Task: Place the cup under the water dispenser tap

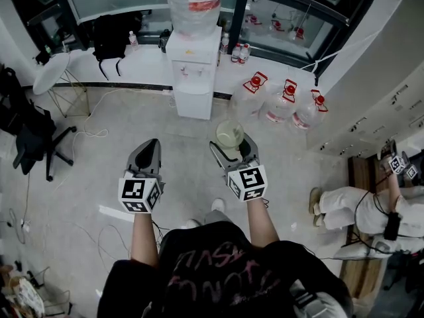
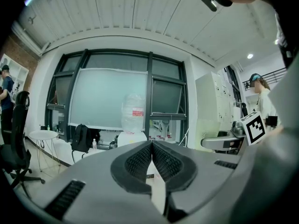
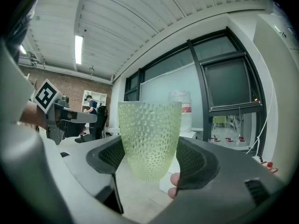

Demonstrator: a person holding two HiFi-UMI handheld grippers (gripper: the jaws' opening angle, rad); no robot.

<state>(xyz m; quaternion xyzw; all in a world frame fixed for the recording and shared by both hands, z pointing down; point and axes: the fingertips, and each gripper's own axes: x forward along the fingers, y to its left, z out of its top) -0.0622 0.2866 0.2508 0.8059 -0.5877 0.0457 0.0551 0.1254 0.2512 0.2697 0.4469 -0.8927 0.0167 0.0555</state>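
A pale green dimpled cup [image 1: 230, 134] [image 3: 149, 141] stands upright between the jaws of my right gripper [image 1: 232, 146] [image 3: 149, 158], which is shut on its sides. My left gripper [image 1: 153, 143] [image 2: 151, 147] is shut with nothing in it and is held level beside the right one. The white water dispenser [image 1: 192, 78] [image 2: 132, 135] [image 3: 183, 118], with a big clear bottle on top, stands against the window ledge ahead of both grippers, some way off. Its taps [image 1: 189, 71] are small in the head view.
Three large water bottles [image 1: 285, 101] lie on the floor right of the dispenser. A black office chair [image 1: 30, 141] and a round white table [image 1: 52, 71] are at the left, and a black backpack [image 1: 112, 32] sits on the ledge. A person [image 1: 358, 207] sits at the right.
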